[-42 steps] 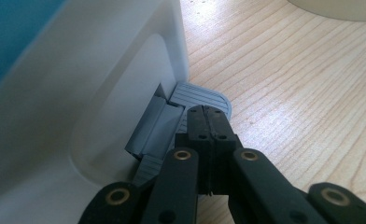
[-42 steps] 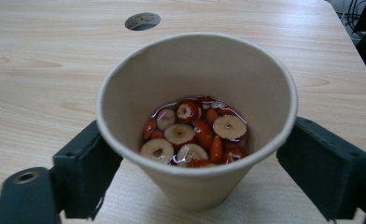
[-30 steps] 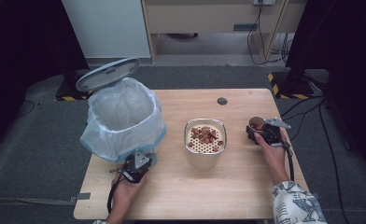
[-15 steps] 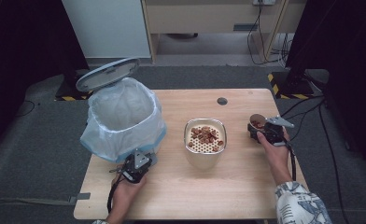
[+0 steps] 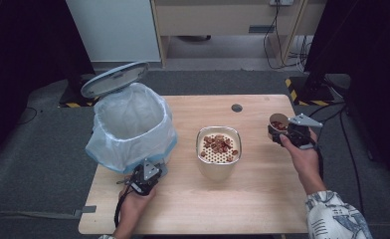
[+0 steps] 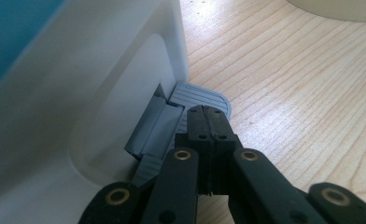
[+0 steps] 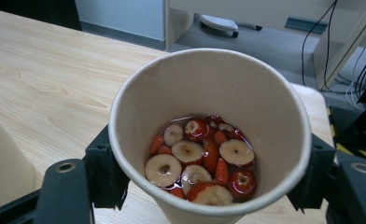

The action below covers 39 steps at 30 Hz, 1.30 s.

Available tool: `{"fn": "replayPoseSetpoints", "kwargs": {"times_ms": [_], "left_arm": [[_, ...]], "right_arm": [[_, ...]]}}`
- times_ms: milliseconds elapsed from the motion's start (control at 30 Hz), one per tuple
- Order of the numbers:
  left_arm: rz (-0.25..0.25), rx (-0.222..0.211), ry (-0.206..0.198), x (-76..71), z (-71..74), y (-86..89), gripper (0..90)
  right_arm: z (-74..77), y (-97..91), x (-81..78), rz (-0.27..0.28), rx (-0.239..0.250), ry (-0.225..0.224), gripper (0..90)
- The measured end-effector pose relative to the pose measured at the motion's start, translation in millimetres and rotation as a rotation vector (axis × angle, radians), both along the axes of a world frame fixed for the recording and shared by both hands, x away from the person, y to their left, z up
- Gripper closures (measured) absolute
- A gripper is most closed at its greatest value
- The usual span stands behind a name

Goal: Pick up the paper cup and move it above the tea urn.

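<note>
My right gripper (image 5: 285,133) is shut on a paper cup (image 5: 277,121) at the table's right side, held a little above the wood. Its jaws have just been closing, and they now clasp the cup's sides. The cup (image 7: 209,88) holds sliced red dates and small red berries (image 7: 200,158) in liquid. My left gripper (image 5: 146,175) is shut, its joined tips (image 6: 211,116) pressing down on the grey foot pedal (image 6: 197,95) of the bin (image 5: 131,127). The bin's lid (image 5: 114,78) stands up and open.
A cream container with a perforated strainer insert (image 5: 219,149) holding red pieces stands mid-table between the bin and the cup. A round cable hole (image 5: 237,107) lies at the far edge. A cabinet and cables sit beyond the table.
My right gripper has closed on the paper cup and lifted it slightly off the table. The left gripper has stayed on the pedal, and the lid is still raised.
</note>
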<state>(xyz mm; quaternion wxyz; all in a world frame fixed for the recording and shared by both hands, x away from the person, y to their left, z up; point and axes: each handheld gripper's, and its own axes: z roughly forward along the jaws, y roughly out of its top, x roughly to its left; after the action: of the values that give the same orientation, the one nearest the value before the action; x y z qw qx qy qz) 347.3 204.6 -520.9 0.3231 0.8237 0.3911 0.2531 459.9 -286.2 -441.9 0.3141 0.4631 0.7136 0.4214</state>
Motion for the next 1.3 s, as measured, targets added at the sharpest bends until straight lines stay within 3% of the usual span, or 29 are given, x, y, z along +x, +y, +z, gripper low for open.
{"fn": "replayPoseSetpoints", "kwargs": {"times_ms": [233, 633, 1300], "left_arm": [[0.000, 0.000, 0.001, 0.1, 0.1, 0.0, 89.8], [0.000, -0.001, 0.001, 0.1, 0.1, 0.0, 89.8], [0.000, 0.001, 0.001, 0.1, 0.1, 0.0, 89.9]], "right_arm": [[19.2, 1.2, -0.4, 0.033, -0.046, -0.017, 30.0], [60.7, 8.7, 3.5, 0.076, -0.069, -0.072, 30.2], [99.5, 30.7, 8.5, 0.138, -0.103, -0.120, 30.2]]}}
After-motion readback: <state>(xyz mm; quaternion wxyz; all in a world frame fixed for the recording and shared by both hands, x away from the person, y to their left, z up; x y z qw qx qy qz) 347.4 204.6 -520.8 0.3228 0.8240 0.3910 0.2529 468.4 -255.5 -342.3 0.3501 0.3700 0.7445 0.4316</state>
